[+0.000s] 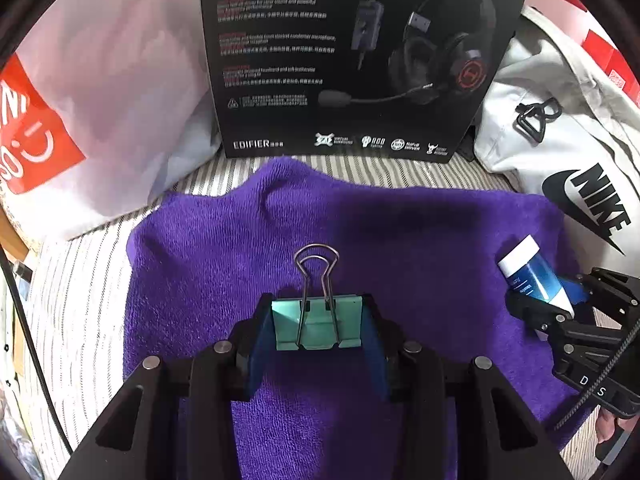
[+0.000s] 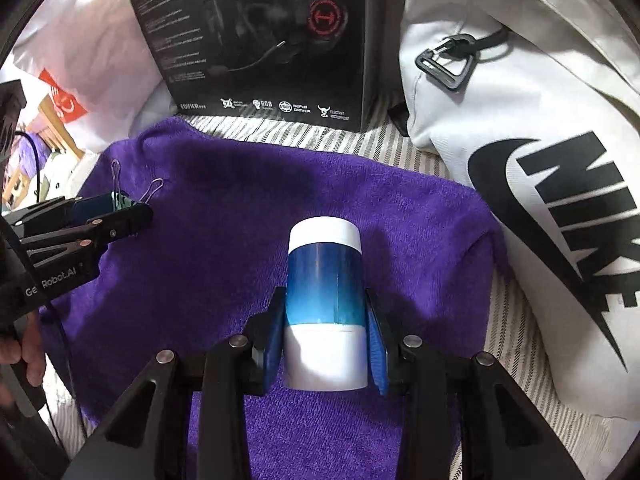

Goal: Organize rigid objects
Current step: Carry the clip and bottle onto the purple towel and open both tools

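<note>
My left gripper [image 1: 318,326] is shut on a teal binder clip [image 1: 316,328], its wire handles pointing forward, over a purple towel [image 1: 400,224]. My right gripper [image 2: 325,320] is shut on a blue and white cylindrical container [image 2: 325,280] with a white cap, held over the same towel [image 2: 240,208]. In the left wrist view the right gripper [image 1: 548,300] and the container [image 1: 532,276] show at the right edge. In the right wrist view the left gripper [image 2: 128,210] with the clip [image 2: 120,200] shows at the left.
A black Edifier headset box [image 1: 344,60] stands behind the towel. A white Nike bag [image 1: 580,168] lies to the right, a white plastic bag with a red patch [image 1: 80,120] to the left. Striped bedding [image 1: 72,304] lies under the towel.
</note>
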`<action>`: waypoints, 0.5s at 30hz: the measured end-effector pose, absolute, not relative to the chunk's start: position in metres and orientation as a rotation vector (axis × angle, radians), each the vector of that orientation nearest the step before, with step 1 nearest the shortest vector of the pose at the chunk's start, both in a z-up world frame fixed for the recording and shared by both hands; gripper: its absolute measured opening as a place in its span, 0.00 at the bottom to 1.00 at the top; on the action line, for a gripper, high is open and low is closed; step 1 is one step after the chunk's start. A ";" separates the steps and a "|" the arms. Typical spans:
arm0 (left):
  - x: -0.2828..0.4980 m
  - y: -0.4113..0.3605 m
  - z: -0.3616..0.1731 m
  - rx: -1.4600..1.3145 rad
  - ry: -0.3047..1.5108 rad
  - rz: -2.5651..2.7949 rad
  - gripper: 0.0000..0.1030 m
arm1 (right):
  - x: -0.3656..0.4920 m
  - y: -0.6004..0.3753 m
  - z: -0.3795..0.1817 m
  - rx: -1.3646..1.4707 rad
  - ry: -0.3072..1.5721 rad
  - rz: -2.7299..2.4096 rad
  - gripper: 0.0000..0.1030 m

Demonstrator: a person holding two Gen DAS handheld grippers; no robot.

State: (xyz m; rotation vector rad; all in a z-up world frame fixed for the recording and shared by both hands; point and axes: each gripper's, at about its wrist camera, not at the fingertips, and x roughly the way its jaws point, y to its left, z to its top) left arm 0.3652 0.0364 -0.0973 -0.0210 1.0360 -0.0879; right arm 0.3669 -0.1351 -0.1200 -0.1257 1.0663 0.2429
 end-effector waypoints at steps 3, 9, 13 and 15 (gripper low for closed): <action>0.366 0.035 -0.100 -0.006 1.037 -0.088 0.39 | 0.366 -0.133 -0.122 -0.141 1.056 0.245 0.36; 0.369 0.025 -0.103 0.051 1.039 -0.086 0.41 | 0.363 -0.134 -0.122 -0.165 1.046 0.256 0.36; 0.366 0.023 -0.105 0.054 1.047 -0.079 0.57 | 0.363 -0.136 -0.123 -0.141 1.050 0.283 0.44; 0.364 0.022 -0.107 0.056 1.051 -0.079 0.62 | 0.360 -0.138 -0.123 -0.124 1.059 0.288 0.50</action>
